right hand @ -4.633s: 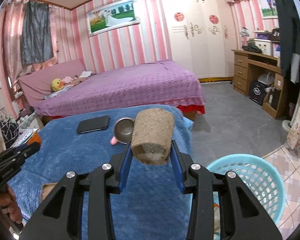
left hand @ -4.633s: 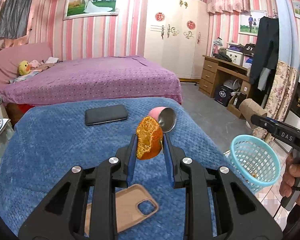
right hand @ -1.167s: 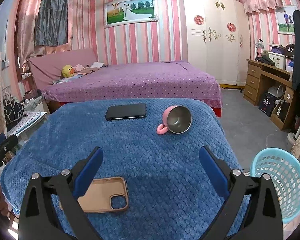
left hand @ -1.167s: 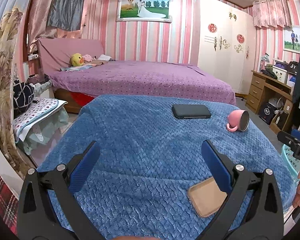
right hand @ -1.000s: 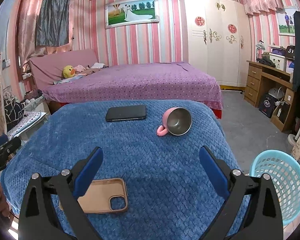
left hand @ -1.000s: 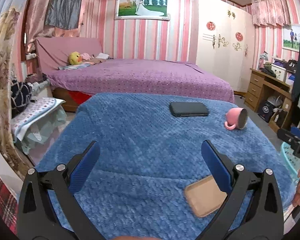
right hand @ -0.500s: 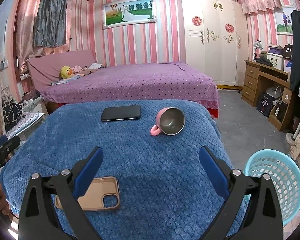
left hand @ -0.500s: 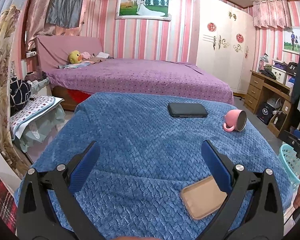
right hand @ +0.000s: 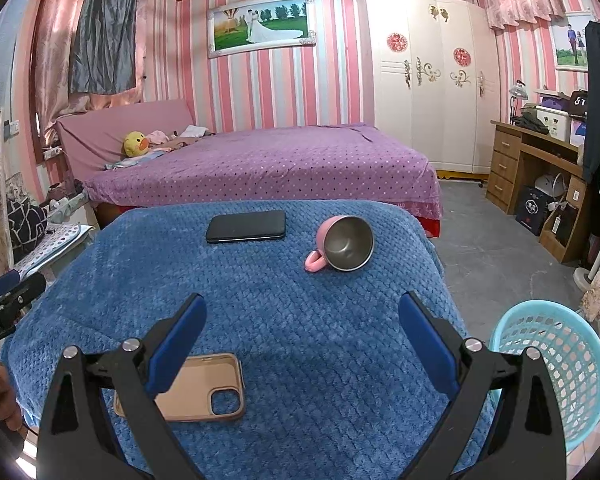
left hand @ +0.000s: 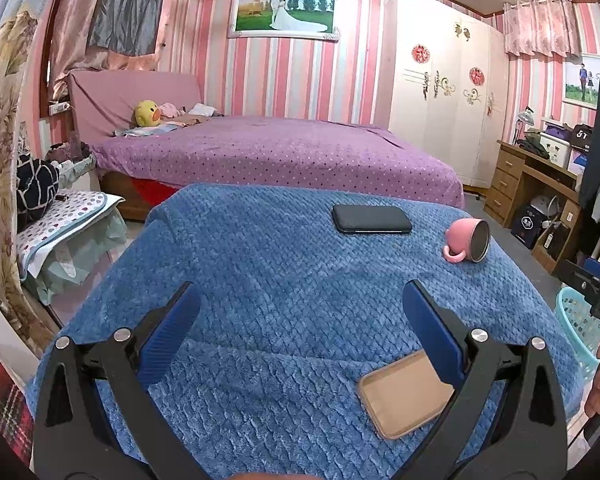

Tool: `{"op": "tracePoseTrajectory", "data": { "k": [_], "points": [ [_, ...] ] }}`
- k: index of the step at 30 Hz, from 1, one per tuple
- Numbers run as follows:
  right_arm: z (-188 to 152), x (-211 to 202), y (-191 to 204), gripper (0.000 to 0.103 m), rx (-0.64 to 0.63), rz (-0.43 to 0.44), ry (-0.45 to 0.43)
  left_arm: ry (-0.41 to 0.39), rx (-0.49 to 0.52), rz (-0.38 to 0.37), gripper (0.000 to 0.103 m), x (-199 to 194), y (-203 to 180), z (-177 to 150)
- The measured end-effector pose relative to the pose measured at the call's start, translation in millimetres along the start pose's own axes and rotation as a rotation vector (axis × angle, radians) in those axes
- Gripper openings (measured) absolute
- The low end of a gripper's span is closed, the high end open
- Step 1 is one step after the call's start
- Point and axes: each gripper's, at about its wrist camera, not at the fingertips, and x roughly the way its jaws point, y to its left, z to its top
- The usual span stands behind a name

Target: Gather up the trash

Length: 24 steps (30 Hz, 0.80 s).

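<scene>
Left wrist view: the left hand-held gripper [left hand: 300,320] hangs over the blue blanket [left hand: 260,272] on the tabletop, fingers spread wide with nothing between them. A tan phone case [left hand: 404,394] lies at 4 o'clock, partly behind the right finger; a black phone [left hand: 371,219] at 1 o'clock; a tipped pink cup [left hand: 466,240] at 2 o'clock. The right hand-held gripper [right hand: 302,326] is likewise spread and empty. The pale blue basket [right hand: 556,360] stands on the floor at its 3 o'clock, beside the tabletop.
</scene>
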Motion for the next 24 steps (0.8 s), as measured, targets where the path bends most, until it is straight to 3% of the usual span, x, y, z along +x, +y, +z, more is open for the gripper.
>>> {"op": "tracePoseTrajectory", "data": {
  "k": [24],
  "points": [
    [0.1, -3.6, 1.5, 0.095, -0.005, -0.009, -0.003, 0.004, -0.009, -0.001, 0.098, 1.3, 2.7, 2.2]
  ]
}}
